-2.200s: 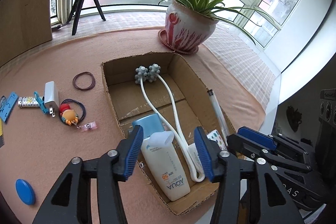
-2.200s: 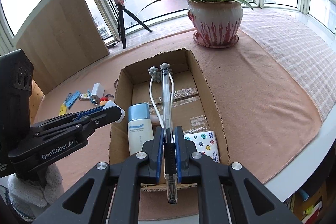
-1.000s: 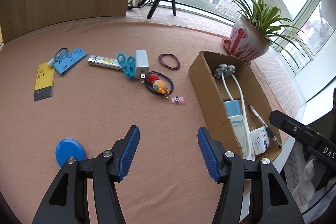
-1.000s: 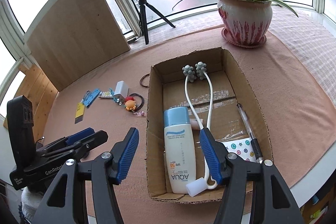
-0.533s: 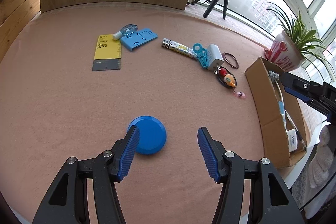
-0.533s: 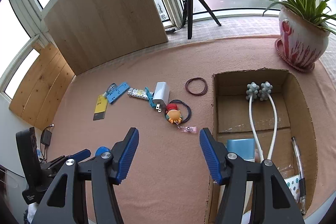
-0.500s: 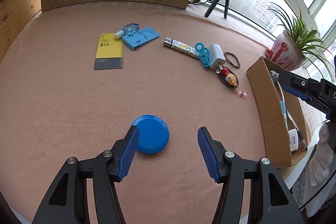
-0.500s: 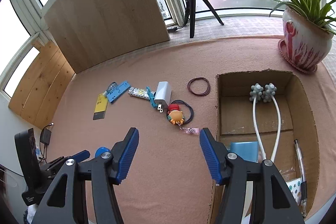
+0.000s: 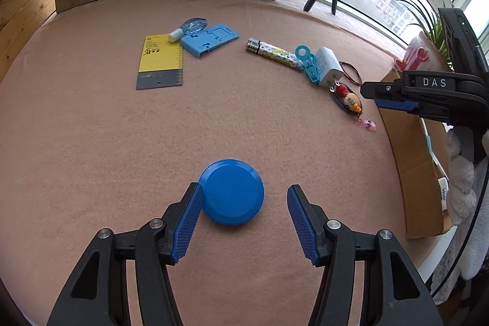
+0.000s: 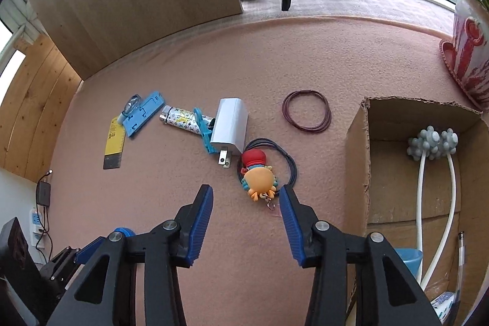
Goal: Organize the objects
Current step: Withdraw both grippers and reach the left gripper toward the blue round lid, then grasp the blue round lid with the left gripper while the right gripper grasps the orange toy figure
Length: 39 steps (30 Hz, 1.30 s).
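Few things in box (image 10: pixel 394 173) already; many left on counter (image 9: pixel 91 142). Left hand-held gripper (image 9: pixel 244 222) spread around blue disc (image 9: pixel 231 192); right hand-held gripper (image 10: pixel 246 223) spread, closing in, nothing held, near octopus keychain (image 10: pixel 259 179).

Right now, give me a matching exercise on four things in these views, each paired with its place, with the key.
Things:
1. blue round lid
2. white charger plug
3. hair ties
4. knobbly massager

Places:
A. inside the cardboard box
B. on the cloth between the plug and the box
C. between the open pads of the left gripper
D. beside the patterned lighter, prongs toward the orange keychain toy

Pairs: 1-C, 2-D, 3-B, 4-A
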Available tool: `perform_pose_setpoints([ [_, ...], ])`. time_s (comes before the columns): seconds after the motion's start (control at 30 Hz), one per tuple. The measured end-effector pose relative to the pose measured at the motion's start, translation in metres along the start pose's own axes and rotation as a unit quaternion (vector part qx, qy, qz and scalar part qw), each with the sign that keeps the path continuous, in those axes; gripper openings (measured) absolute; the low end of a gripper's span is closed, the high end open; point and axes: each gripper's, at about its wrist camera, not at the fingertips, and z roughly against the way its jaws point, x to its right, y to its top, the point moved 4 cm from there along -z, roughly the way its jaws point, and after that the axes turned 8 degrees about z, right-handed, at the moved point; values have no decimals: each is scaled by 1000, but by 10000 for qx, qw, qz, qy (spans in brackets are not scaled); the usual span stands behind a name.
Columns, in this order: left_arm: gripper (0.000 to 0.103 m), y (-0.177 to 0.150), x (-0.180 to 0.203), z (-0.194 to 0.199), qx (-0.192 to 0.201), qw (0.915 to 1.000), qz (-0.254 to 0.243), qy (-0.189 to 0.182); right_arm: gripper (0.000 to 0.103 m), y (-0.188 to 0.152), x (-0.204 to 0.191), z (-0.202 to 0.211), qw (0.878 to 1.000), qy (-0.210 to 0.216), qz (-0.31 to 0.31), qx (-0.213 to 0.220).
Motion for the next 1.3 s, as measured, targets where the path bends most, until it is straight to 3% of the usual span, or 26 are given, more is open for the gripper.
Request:
perform_pose_setpoints([
  [0.47,60,3,2,-4,57,9994,-266,216,28,11,7,-40,9983,-243,-21,-524],
  [0.57,51,3,1,-4,108,9990,-312,293,23,10,9,-44,9982,-284,-45,-527],
  [0.83,46,2,-3,-1,164,9993,-292,171,23,3,8,-33,9993,-164,-106,-334],
  [0.9,34,3,-2,1,150,9996,-234,44,22,-2,7,-28,9995,-118,-127,-280],
  [1.03,31,2,0,0,147,9995,-292,30,23,-11,6,-13,9998,-29,-185,-97],
  [1.07,34,1,1,0,175,9994,-312,17,23,-14,5,-10,9998,17,-207,-72],
  [1.13,53,0,4,0,158,9994,-310,-34,23,-19,6,-5,9996,94,-271,-38],
  [1.17,68,0,4,-1,146,9994,-318,22,23,-22,5,-2,9995,136,-298,-18],
  [1.2,72,-2,4,-3,140,9993,-325,112,22,-25,4,1,9993,177,-315,4],
  [1.3,69,-8,-1,-16,4,9990,-341,292,23,-31,3,14,9991,241,-321,117],
])
